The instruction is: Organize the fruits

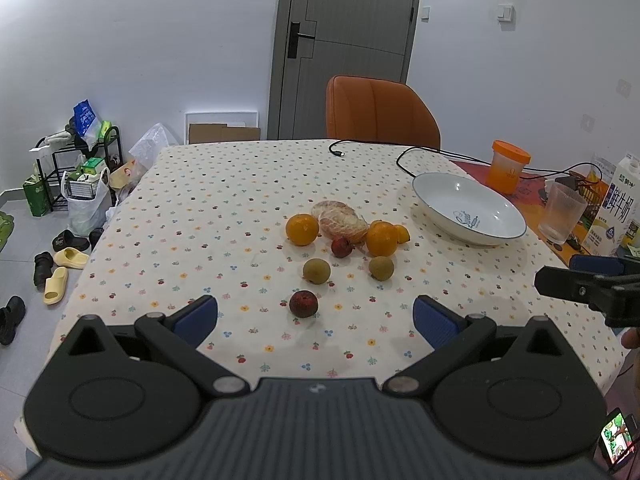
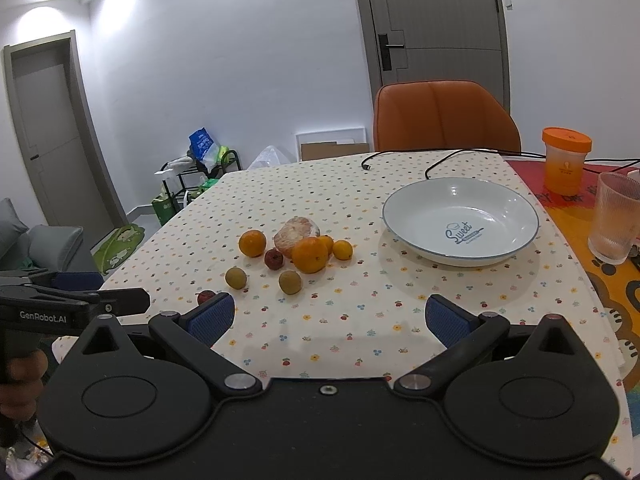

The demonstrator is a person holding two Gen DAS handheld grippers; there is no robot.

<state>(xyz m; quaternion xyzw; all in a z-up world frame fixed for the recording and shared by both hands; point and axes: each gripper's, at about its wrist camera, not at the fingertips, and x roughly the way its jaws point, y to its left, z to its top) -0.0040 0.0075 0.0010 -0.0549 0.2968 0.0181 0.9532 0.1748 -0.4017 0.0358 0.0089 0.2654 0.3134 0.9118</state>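
Observation:
Loose fruit lies in a cluster on the dotted tablecloth: a peeled citrus, oranges, two brownish-green round fruits, and small dark red fruits. An empty white bowl stands to the right of the cluster. My left gripper is open above the near table edge, the closest red fruit just ahead of its fingers. My right gripper is open too, nothing between its fingers, short of the bowl and fruit.
An orange-lidded cup, a ribbed clear glass and a milk carton stand at the right. A black cable lies at the table's far side before an orange chair. Slippers and bags clutter the floor at the left.

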